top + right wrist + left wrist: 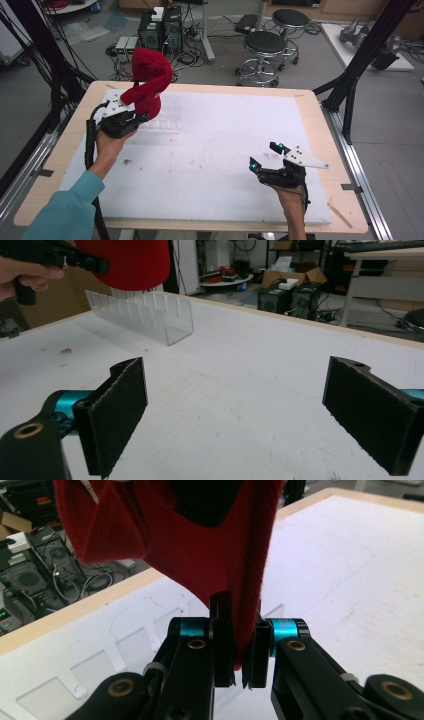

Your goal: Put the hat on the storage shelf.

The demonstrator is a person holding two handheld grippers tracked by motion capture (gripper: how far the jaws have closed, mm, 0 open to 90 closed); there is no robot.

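Near the far-left corner of the worktop (310,107), a red knit hat (149,80) is held up in the air by the left tongs (131,116). Left tongs are clamped on the hat's lower edge; in the left gripper view the fabric (200,550) is seen pinched between the two black jaws, and the rest of the hat rises above them, crumpled and twisted. Long axis of the hat runs roughly upright, leaning toward the far edge.

Just under and beside the hat, a clear plastic slotted rack (162,120) stands on the white mat, long side running roughly parallel to the far edge. In the right gripper view the rack (145,315) is seen with the hat (127,262) hanging directly over its slotted top, apart from it or barely touching; contact cannot be told.

Right tongs (265,156) are seen near the near-right part of the worktop, low over the mat, jaws wide apart with nothing between them; the pads (117,410) point across toward the rack. Right tongs are well apart from the hat; the left hand is plainly nearer.

Judged next move: hat to be lowered onto or next to the rack, or its free end taken by the right tongs. The rack itself stands in the way of a straight drop and could be knocked. Open mat lies between the right tongs and the hat, with only small dark specks (127,161) on it. Stools and computer cases are on the floor beyond the far edge.
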